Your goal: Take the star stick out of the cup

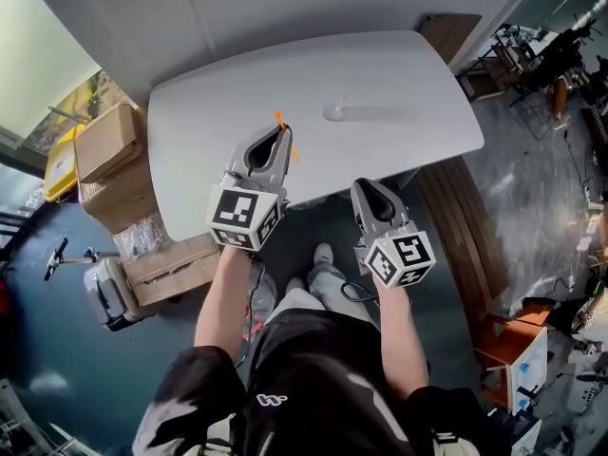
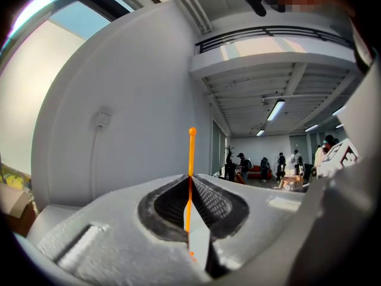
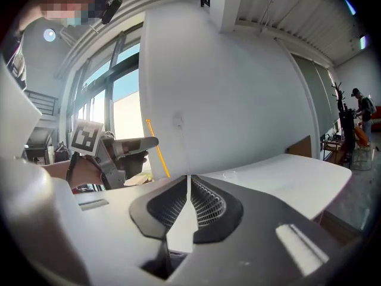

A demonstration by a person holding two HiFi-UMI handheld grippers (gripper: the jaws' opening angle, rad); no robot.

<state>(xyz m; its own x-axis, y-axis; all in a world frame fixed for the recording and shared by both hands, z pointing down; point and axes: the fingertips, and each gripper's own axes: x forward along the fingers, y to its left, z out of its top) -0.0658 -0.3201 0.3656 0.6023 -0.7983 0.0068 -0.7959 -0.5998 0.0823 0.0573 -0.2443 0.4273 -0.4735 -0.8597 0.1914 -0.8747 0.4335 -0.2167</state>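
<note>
One white table (image 1: 399, 84) stands here, with one clear cup (image 1: 334, 112) on it. There is one orange stick (image 2: 191, 154), thin, with a single round knob at its top end. I count two grippers, the left gripper (image 1: 282, 131) and the right gripper (image 1: 366, 188). Each carries one cube, so two marker cubes (image 1: 244, 218) in all. Beside the table I make out three cardboard boxes (image 1: 104, 141). The people (image 2: 243, 162) far down the hall are several, but too small to count surely.
</note>
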